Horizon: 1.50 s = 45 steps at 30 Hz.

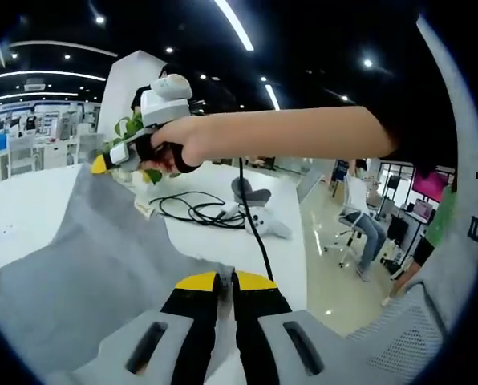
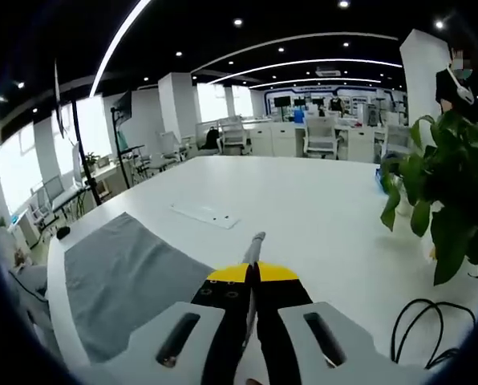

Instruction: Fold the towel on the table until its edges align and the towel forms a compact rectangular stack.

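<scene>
A grey towel [image 1: 87, 265] lies spread over the white table [image 1: 22, 208], partly lifted. In the left gripper view my left gripper [image 1: 225, 277] is shut on the towel's near edge, the cloth pinched between its yellow-tipped jaws. Farther off, a hand holds my right gripper [image 1: 103, 163], which pinches the towel's far corner and raises it. In the right gripper view that right gripper [image 2: 253, 269] is shut on the towel [image 2: 119, 281]; a small tip of cloth pokes up past its jaws. The rest of the cloth drapes down to the left over the table [image 2: 319, 208].
A black cable [image 1: 195, 207] and a grey-white device [image 1: 255, 212] lie on the table beyond the towel. A potted plant [image 2: 447, 200] stands at the right, near the cable [image 2: 419, 321]. A flat white item [image 2: 207, 212] lies mid-table. A person sits on a chair [image 1: 367, 233] past the table's edge.
</scene>
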Motion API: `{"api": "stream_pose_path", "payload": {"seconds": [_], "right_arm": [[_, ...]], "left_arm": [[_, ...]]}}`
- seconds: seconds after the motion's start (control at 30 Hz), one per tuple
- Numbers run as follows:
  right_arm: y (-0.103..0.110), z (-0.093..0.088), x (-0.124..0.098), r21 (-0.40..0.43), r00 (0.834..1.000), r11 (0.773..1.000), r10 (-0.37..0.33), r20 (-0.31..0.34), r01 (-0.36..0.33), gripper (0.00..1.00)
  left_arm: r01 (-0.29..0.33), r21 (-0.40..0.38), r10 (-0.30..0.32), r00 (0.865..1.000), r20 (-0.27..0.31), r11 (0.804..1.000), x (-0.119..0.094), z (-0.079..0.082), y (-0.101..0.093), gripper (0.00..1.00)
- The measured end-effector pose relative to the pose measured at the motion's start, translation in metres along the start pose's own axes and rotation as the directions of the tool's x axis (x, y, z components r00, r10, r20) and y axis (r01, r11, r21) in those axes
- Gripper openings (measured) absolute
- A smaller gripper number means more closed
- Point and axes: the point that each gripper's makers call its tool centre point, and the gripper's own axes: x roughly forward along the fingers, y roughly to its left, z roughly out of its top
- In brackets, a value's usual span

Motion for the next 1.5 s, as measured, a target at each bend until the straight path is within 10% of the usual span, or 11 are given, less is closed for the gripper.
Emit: {"api": "stream_pose_path", "payload": {"seconds": [0.67, 1.5], "right_arm": [[0.064, 0.069, 0.025, -0.016, 0.996, 0.999, 0.043, 0.08, -0.041, 0.0], [0.196, 0.114, 0.072, -0.02, 0.986, 0.996, 0.087, 0.145, -0.085, 0.0]], "left_arm": [[-0.063, -0.029, 0.066, 0.989, 0.132, 0.998, -0.091, 0.056, 0.018, 0.06], [-0.181, -0.088, 0.196, 0.96, 0.2, 0.98, -0.234, 0.043, 0.08, 0.06]]}}
